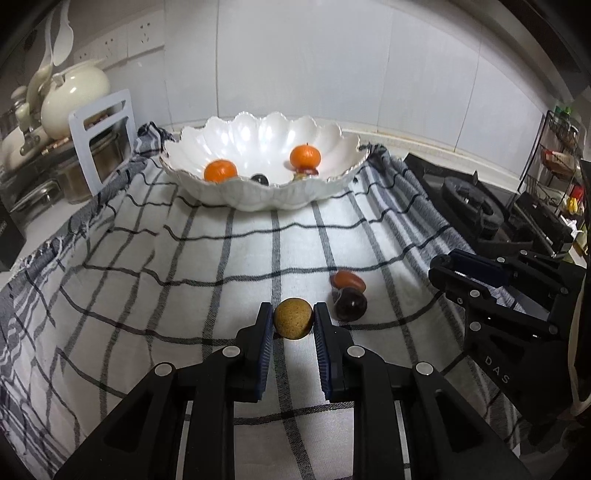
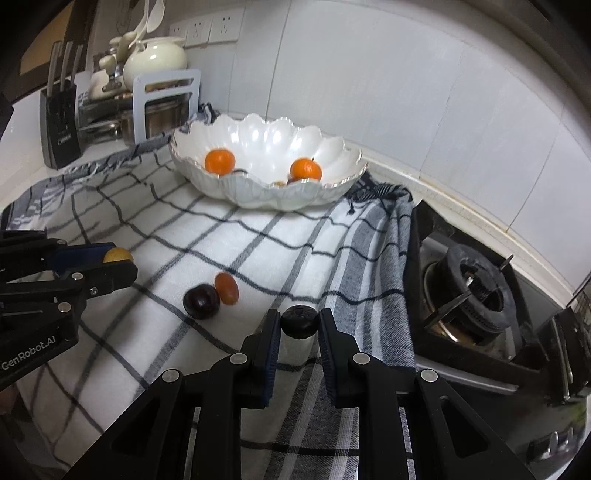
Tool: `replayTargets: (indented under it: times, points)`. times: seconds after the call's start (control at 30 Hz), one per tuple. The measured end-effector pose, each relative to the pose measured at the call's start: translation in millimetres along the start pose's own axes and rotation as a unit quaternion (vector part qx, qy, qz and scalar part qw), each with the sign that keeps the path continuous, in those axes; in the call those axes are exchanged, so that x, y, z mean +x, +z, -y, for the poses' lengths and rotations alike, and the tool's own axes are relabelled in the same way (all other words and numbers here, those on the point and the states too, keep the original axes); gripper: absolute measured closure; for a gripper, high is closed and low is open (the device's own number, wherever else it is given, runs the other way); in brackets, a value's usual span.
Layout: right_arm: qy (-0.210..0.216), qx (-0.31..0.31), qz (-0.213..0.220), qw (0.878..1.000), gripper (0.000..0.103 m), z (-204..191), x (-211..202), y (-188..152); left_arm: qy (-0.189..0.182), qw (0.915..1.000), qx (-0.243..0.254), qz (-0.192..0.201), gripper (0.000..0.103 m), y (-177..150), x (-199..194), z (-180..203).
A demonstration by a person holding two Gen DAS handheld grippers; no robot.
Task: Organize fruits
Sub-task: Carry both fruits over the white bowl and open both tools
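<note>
The left gripper [image 1: 293,319] is clenched on a small round tan fruit [image 1: 293,318], its two blue-padded fingers pressing the fruit's sides near their tips. The right gripper [image 2: 300,322] likewise grips a small dark, nearly black fruit [image 2: 300,321] between its finger ends. Both jaws stand only as wide as the little fruit each one holds.

Seen from the right wrist, the left gripper [image 2: 110,264] comes in from the left edge with the tan fruit [image 2: 117,255] showing between its pads. From the left wrist, the right gripper [image 1: 448,271] shows at the right edge; what it holds cannot be seen from that side.

On the cloth between the two grippers lie two loose fruits, touching each other: a dark purple plum [image 2: 201,301] and a small oblong reddish-orange fruit [image 2: 226,288] just behind it.

Everything rests on a white cloth with black and grey checks [image 2: 258,251], spread over a kitchen counter. At its far end stands a white scalloped bowl [image 1: 258,201] holding two oranges [image 1: 220,170] [image 1: 305,156] and a few smaller fruits low in the middle, partly hidden by the rim.

To the right of the cloth is a gas stove [image 2: 476,295]. To the left stand a cream teapot [image 2: 155,57], metal pots on a rack [image 2: 162,110] and a knife block [image 2: 61,122]. White wall tiles with power sockets [image 2: 207,27] run behind.
</note>
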State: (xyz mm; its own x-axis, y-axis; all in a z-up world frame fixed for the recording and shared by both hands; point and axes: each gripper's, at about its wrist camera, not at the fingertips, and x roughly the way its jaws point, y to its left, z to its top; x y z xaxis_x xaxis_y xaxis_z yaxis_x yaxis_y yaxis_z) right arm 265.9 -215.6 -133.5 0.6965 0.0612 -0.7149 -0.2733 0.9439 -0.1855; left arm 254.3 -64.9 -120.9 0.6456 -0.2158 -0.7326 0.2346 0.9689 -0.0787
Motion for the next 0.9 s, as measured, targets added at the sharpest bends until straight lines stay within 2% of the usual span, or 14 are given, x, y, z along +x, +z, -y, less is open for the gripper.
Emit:
replayTargets:
  times: [0.43,0.9]
  points:
    - [-0.009,0.021,0.060,0.998,0.081,3.0,-35.6,22.4,0.002,0.9985,0.002,0.055,0.080,19.3,-37.5,-3.2]
    - [-0.004,0.035,0.127,0.991,0.081,5.3,-56.3,55.2,0.007,0.9917,0.013,0.127,0.080,55.8,-61.9,-6.8]
